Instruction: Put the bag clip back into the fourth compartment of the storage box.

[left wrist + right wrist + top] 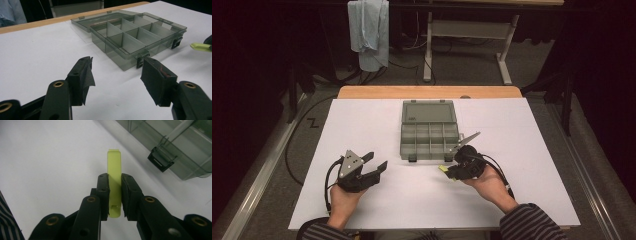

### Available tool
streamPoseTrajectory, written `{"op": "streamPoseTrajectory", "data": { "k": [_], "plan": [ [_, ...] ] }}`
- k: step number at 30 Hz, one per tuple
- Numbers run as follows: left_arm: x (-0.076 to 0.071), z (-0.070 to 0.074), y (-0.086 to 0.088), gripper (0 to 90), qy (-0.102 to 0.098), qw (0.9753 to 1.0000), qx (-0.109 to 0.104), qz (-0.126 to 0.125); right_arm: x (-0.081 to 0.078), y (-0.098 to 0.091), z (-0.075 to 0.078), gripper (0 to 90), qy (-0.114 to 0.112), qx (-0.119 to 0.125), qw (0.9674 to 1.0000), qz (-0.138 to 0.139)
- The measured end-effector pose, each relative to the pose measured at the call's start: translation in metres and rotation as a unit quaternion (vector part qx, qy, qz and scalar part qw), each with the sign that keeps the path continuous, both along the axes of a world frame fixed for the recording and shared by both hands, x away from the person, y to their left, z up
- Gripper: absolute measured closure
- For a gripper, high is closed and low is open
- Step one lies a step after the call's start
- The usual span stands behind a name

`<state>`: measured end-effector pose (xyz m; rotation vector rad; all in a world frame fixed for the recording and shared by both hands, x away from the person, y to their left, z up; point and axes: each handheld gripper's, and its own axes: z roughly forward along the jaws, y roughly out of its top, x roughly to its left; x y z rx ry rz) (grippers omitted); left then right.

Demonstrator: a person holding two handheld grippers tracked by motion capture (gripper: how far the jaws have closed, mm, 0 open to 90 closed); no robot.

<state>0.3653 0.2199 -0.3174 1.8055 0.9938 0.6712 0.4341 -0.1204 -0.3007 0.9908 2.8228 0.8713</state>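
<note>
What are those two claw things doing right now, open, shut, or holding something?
Left gripper: open, holding nothing, jaws spread above the white table.
Right gripper: shut on a yellow-green clip, beside the open compartment box.

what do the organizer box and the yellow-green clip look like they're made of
Box: likely hard plastic, smoky grey and see-through, since dividers and table show through its glossy walls; its latches look opaque black. Clip: probably matte, opaque plastic, evenly yellow-green, held in the right gripper.
</note>
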Motion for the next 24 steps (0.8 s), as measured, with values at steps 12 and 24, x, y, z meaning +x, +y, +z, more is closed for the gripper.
{"op": "streamPoseTrajectory", "data": {
  "k": [12, 24],
  "plan": [
    [0.001, 0.0, 0.001, 41.4, 0.002, 1.0, -0.001, 0.0, 0.008, -0.008, 0.012, 79.8, -0.022, 0.015, 0.9995, -0.014],
    [0.0, 0.0, 0.001, 41.4, 0.0, 1.0, -0.003, 0.001, 0.021, -0.016, 0.022, 79.7, -0.029, 0.012, 0.999, -0.03]
  ]
}}
